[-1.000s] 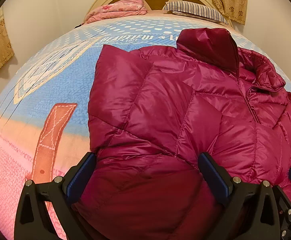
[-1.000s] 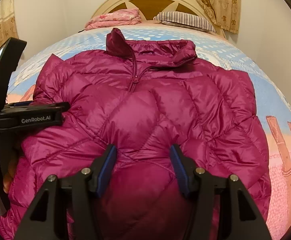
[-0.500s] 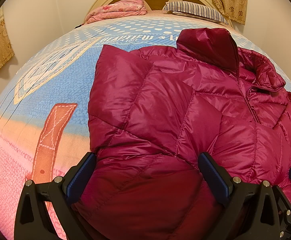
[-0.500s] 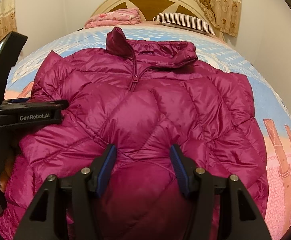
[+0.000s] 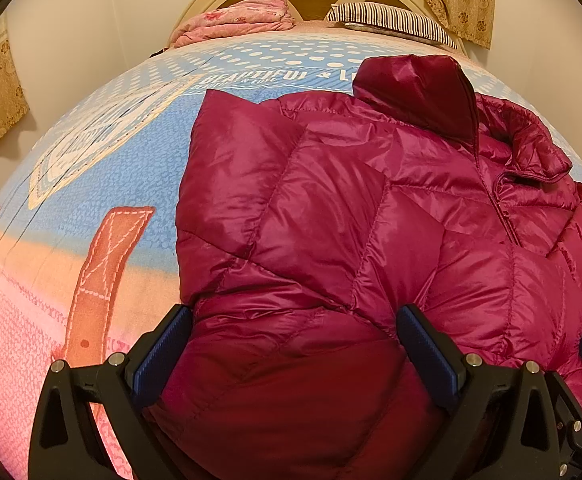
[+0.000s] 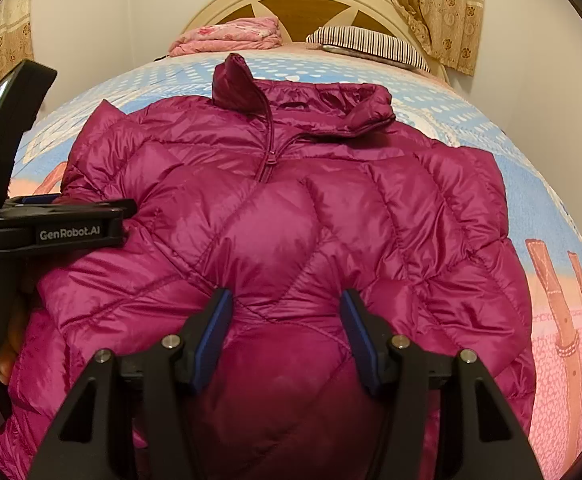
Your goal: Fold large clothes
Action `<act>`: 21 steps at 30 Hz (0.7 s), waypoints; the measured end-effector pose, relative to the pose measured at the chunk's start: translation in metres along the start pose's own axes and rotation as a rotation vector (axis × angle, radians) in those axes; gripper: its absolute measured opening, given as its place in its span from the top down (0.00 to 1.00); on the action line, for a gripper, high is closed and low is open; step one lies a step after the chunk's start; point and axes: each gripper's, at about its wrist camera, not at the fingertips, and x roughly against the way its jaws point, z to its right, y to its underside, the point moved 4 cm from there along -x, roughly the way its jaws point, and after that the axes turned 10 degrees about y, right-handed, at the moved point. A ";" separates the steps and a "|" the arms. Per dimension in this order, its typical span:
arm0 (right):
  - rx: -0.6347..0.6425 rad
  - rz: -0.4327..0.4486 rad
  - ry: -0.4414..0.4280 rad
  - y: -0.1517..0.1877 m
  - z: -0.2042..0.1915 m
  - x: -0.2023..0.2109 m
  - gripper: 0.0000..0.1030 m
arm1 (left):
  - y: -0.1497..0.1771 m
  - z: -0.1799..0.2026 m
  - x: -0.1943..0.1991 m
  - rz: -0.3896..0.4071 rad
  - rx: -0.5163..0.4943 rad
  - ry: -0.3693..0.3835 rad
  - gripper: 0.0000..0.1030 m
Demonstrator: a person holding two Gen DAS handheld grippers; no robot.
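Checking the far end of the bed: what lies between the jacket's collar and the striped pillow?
Only bare blue dotted bedsheet between collar and striped pillow, seen in the right wrist view.

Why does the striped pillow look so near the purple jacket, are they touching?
Apart. The right wrist view shows a strip of blue dotted bedspread between the striped pillow and the jacket collar.
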 end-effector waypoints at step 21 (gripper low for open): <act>-0.025 -0.012 -0.091 -0.076 0.063 0.014 0.17 | -0.114 -0.002 0.048 0.002 0.016 0.063 0.01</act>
